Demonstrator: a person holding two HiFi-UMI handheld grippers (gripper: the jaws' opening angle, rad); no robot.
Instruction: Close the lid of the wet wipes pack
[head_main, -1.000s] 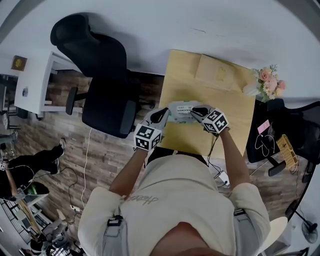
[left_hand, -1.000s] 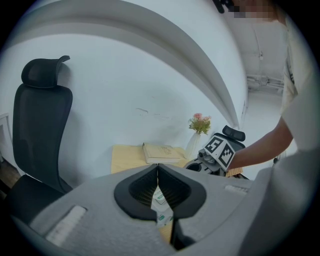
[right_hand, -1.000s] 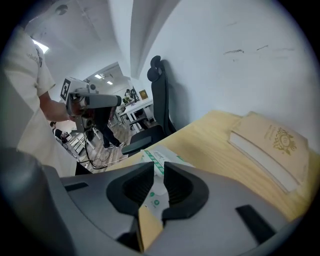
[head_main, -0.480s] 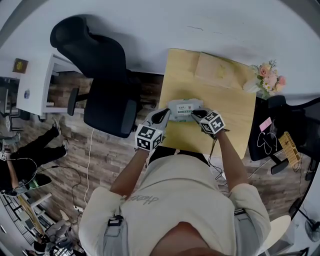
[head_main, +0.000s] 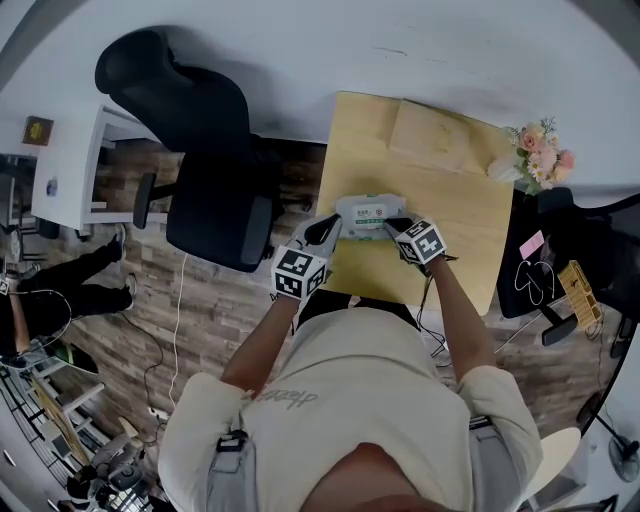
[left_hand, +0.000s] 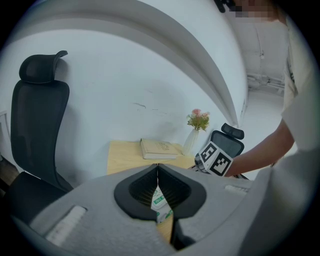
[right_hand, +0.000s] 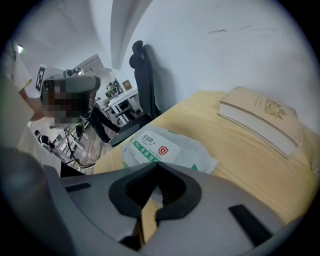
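The wet wipes pack (head_main: 368, 214), white with a green label, lies flat on the wooden table (head_main: 460, 215) near its front edge. My left gripper (head_main: 326, 231) is at the pack's left end, shut on that end. A strip of the pack (left_hand: 159, 203) shows between its pads, below the meeting tips of the left gripper (left_hand: 158, 171). At the pack's right end, my right gripper (head_main: 397, 226) is shut with nothing between its jaws. In the right gripper view the pack (right_hand: 161, 149) lies just beyond the right gripper (right_hand: 158, 167), its label lid flat.
A closed beige book (head_main: 432, 141) lies at the table's back, and a vase of flowers (head_main: 538, 163) stands at the back right corner. A black office chair (head_main: 205, 160) is left of the table and another (head_main: 580, 250) right. A white wall runs behind.
My right gripper has shifted slightly left, closer to the pack's right end. The left gripper keeps its hold on the left end. A person on the floor at far left has moved.
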